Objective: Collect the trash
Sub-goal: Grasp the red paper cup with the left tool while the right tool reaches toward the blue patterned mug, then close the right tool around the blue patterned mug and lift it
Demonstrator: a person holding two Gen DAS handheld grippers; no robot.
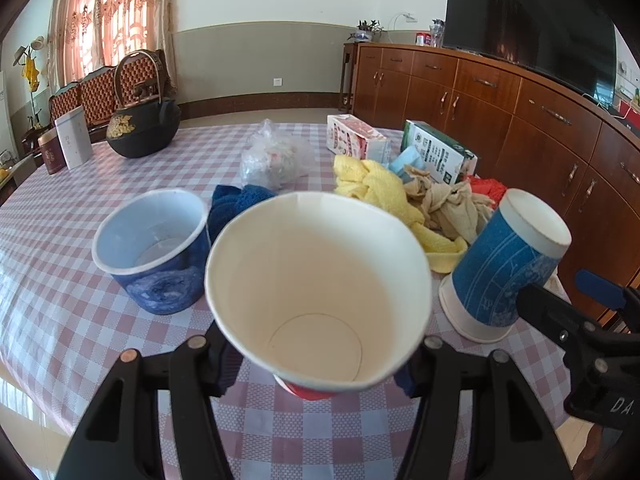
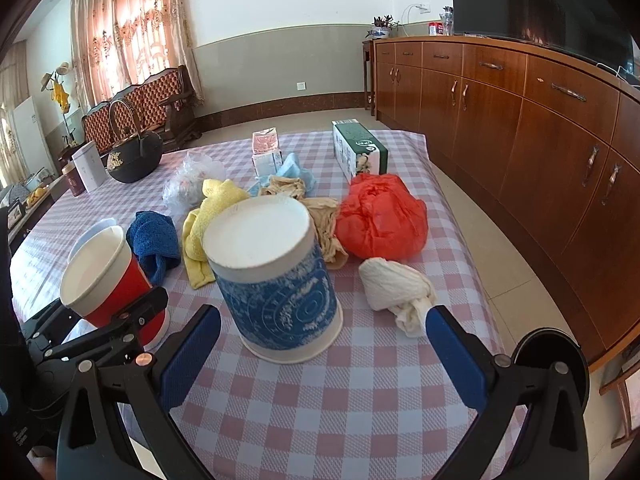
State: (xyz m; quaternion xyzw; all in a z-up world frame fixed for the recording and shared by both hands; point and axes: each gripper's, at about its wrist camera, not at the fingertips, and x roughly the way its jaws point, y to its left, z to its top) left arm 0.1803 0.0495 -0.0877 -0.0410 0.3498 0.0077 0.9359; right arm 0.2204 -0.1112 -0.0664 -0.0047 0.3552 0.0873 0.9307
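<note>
A red paper cup [image 1: 316, 280] with a white inside stands on the checked tablecloth [image 1: 60, 320]; my left gripper [image 1: 316, 354] is shut on its lower wall, and the rim looks squeezed out of round. From the right wrist view the same red paper cup [image 2: 108, 284] sits in the left gripper [image 2: 132, 316]. An upside-down blue-patterned paper cup [image 2: 280, 296] stands between the wide-apart blue pads [image 2: 192, 356] of my right gripper [image 2: 324, 314], which is open and not touching it. In the left wrist view that blue-patterned cup [image 1: 504, 264] is at the right, beside the right gripper [image 1: 568, 298].
A dark blue cup [image 1: 152, 248] stands upright left of the red one. Behind lie a blue cloth [image 2: 154, 240], yellow cloth [image 2: 208, 216], beige rag [image 2: 324, 224], red plastic bag [image 2: 380, 216], white cloth wad [image 2: 396, 284], clear bag [image 1: 272, 156], cartons [image 2: 360, 152] and teapot [image 1: 144, 128]. Table edge [image 2: 472, 240] runs along the right.
</note>
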